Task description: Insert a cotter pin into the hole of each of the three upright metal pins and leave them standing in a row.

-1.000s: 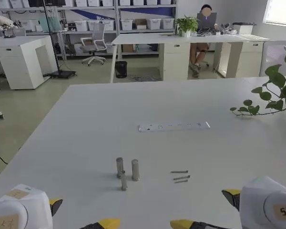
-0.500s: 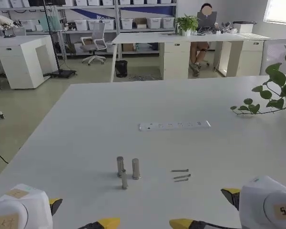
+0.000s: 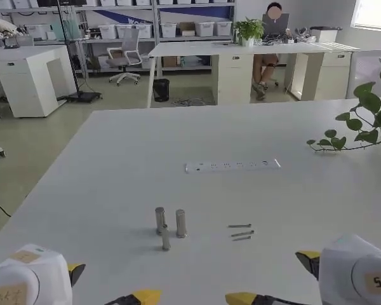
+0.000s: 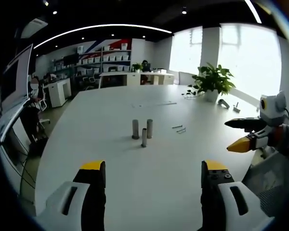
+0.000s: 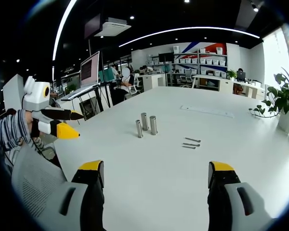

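Note:
Three short upright metal pins (image 3: 167, 227) stand in a tight cluster on the white table (image 3: 241, 140); they also show as the metal pins (image 4: 142, 131) and the metal pins (image 5: 146, 124). Three thin cotter pins (image 3: 240, 232) lie flat just right of them, seen again as cotter pins (image 4: 179, 128) and cotter pins (image 5: 191, 143). My left gripper (image 4: 151, 168) is open and empty, well short of the pins. My right gripper (image 5: 154, 169) is open and empty too. Both hover at the table's near edge, left gripper (image 3: 111, 284) and right gripper (image 3: 273, 278).
A white power strip (image 3: 232, 168) lies across the table beyond the pins. A potted plant (image 3: 368, 121) trails leaves at the right edge. Beyond the table are desks, shelves with bins, an office chair (image 3: 128, 57) and a seated person (image 3: 270, 44).
The head camera has tipped slightly, so the scene sits a little higher in the picture. Pins, cotter pins and both grippers have not moved.

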`<state>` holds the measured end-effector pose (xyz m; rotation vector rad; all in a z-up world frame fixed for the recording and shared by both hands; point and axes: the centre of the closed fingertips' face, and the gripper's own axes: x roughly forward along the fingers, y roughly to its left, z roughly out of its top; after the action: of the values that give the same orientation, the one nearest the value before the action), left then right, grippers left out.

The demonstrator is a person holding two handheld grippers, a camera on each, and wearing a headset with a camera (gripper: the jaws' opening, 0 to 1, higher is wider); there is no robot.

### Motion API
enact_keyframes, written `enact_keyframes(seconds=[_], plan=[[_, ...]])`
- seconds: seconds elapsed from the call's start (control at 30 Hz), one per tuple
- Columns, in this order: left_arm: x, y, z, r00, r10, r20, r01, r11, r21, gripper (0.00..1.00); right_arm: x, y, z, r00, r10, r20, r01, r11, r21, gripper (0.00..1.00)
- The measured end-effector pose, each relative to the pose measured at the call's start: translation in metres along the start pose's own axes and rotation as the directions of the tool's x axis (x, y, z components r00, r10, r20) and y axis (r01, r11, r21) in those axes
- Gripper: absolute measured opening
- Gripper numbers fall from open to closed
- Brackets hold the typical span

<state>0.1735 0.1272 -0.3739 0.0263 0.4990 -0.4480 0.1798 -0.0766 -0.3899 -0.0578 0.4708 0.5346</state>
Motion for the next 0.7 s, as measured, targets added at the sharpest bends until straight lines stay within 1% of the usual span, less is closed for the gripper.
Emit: enact_keyframes(seconds=[0.3,0.5,0.7], plan=[[0.0006,-0.0012,0.0001,1.0,-0.002,-0.002,0.002,1.0,0.003,0.82,0.0,-0.0005,-0.0003,1.0,-0.006,-0.002,0.006,1.0,-0.001,0.91],[0.0014,-0.003,0.0022,1.0,-0.005,0.008,0.005,1.0,0.004,0.83,-0.0006,-0.0029,-0.0017,0.9998,-0.017,-0.004,0.017,1.0,0.002,0.95],[0.0042,-0.0024,0.004,0.9999,-0.006,0.013,0.006,1.0,0.016,0.83,-0.0005,-0.0016,-0.0016,1.0,-0.006,-0.003,0.006,1.0,0.007,0.96]])
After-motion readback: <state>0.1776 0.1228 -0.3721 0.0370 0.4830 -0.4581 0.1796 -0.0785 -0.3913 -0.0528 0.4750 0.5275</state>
